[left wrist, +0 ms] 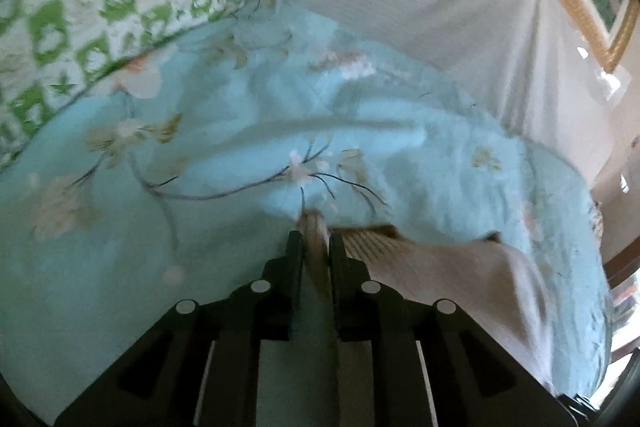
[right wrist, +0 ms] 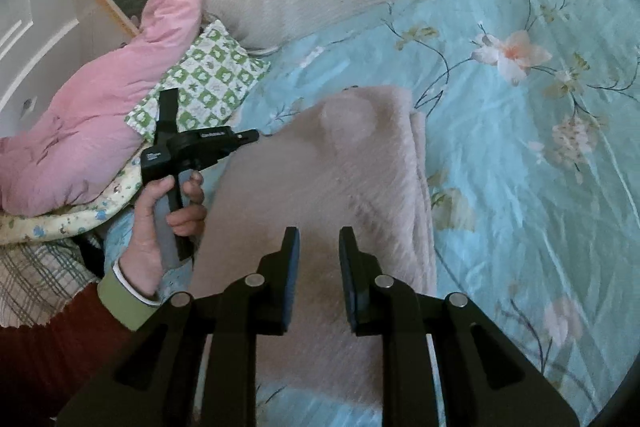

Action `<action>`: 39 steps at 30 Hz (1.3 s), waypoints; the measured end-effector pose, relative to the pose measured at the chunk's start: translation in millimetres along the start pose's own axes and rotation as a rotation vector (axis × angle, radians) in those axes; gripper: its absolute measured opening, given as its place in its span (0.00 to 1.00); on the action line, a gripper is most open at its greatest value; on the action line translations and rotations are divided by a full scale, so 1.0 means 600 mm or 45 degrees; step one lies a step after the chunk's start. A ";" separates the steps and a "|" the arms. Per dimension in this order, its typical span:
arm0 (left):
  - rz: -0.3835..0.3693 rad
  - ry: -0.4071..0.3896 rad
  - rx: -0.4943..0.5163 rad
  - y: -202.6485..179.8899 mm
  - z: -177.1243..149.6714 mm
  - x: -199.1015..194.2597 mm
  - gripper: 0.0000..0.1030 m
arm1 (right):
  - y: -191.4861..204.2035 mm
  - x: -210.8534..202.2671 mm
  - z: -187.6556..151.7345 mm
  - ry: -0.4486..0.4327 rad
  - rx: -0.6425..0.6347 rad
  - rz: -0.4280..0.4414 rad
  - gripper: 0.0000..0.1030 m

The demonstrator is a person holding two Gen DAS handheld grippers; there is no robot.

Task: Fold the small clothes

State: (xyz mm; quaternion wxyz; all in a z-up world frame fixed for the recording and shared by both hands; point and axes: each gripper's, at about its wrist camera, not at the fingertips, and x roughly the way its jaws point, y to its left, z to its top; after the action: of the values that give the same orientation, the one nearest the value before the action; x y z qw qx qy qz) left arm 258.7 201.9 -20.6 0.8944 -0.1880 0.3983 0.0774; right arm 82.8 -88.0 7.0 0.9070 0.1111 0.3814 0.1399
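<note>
Left gripper (left wrist: 315, 239) pinched an edge of the pale pink fuzzy knit garment (right wrist: 320, 179) between its jaws, right gripper (right wrist: 319, 239) hovered over it slightly spread, empty; thin pinch could slip mid-fold.

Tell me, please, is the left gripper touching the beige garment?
Touching. In the left wrist view, the left gripper has a fold of the beige garment pinched between its nearly closed jaws.
</note>
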 end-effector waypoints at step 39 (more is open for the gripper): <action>0.122 0.007 0.208 -0.084 -0.438 -0.320 0.80 | 0.060 -0.130 -0.176 0.027 -0.189 -0.249 0.75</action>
State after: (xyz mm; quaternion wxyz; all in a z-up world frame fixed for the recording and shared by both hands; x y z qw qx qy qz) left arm -35.3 53.2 -24.9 0.9010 -0.0955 0.4142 0.0868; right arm -51.9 -70.8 -2.3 0.9179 0.0045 0.3887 0.0798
